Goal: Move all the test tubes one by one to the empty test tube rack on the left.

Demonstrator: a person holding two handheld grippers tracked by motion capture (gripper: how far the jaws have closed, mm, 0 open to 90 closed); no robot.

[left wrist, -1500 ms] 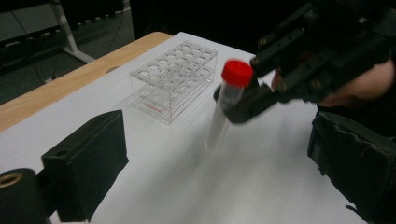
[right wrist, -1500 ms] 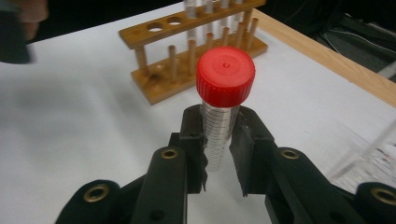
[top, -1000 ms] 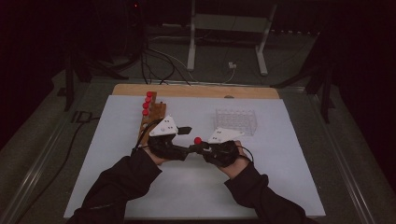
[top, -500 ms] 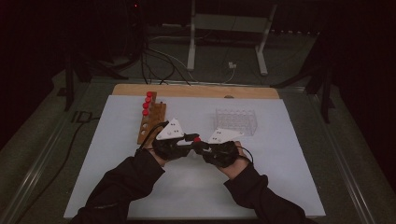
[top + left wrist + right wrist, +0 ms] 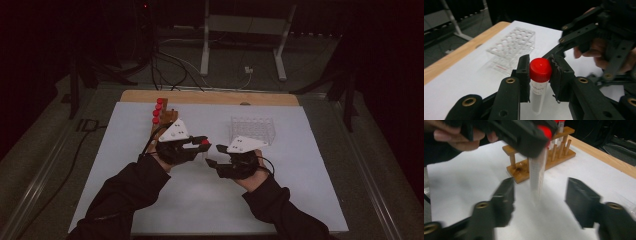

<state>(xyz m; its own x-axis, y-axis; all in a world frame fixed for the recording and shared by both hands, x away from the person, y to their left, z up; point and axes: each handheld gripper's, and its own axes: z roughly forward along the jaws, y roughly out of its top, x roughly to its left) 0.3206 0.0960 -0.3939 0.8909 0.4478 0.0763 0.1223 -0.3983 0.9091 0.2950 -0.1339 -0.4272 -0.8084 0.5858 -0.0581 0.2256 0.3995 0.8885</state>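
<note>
Red-capped sample tube (image 5: 539, 82): it is hanging upright above the white worktop (image 5: 200, 200), pinched at its cap between the two jaws of the left gripper (image 5: 540, 72), with its clear body and printed label pointing down below the jaws. In the high view the red cap is showing at the tip of the left gripper (image 5: 200, 143), near the middle of the worktop, between the wooden tube rack (image 5: 162, 120) and the clear plastic rack (image 5: 252, 130).

The right gripper (image 5: 216, 156) is facing the tube from just beside it, its jaws spread wide and holding nothing. In the right gripper view the tube (image 5: 537, 175) is appearing blurred between and beyond those spread jaws (image 5: 539, 202), not touching either one.

The wooden tube rack (image 5: 541, 157) is standing at the far left of the worktop, carrying several more red-capped tubes (image 5: 158, 111) in a row. The clear plastic rack (image 5: 511, 47) is sitting to the right, its wells empty as far as can be seen. A person's dark sleeves (image 5: 125, 200) are entering from the near edge, each hand gripping one tool.
</note>
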